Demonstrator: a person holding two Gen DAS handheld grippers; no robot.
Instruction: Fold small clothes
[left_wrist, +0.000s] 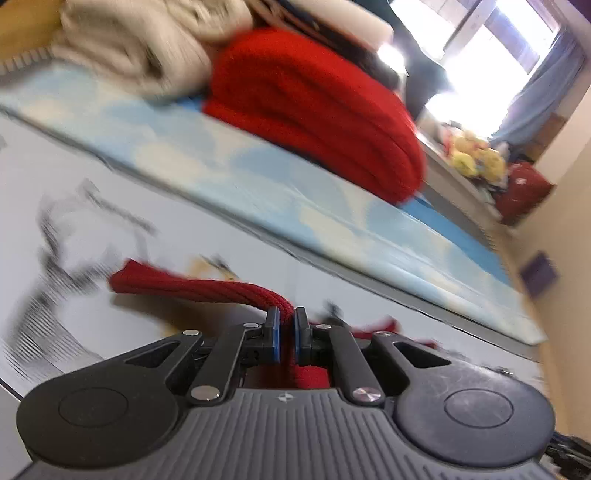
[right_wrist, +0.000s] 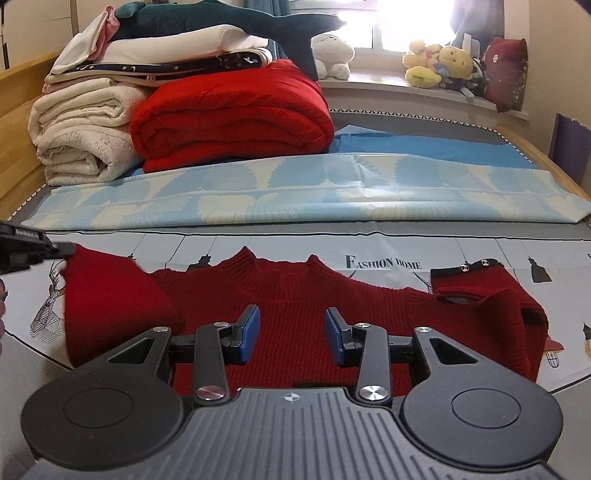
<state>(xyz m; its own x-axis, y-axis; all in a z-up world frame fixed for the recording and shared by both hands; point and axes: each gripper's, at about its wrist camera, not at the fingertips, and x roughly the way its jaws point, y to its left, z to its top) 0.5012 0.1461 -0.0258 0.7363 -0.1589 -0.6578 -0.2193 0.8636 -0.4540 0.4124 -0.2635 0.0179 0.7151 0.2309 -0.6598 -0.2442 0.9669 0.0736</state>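
Fold barely begun: dark red knit sweater (right_wrist: 295, 314) lies mostly flat across frame centre on the printed sheet (right_wrist: 388, 251). Left gripper (left_wrist: 286, 321) pinches its sleeve (left_wrist: 192, 282); right gripper (right_wrist: 291, 332) hangs open above the chest; body unfolded

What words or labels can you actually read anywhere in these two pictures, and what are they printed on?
"FASHION HOME": printed in dark capitals on the grey printed sheet that the dark red sweater lies on.
Small white lettering on the black left gripper at the left edge of the right wrist view: too small to read.
Dark print on the sheet in the left wrist view: too blurred to read.
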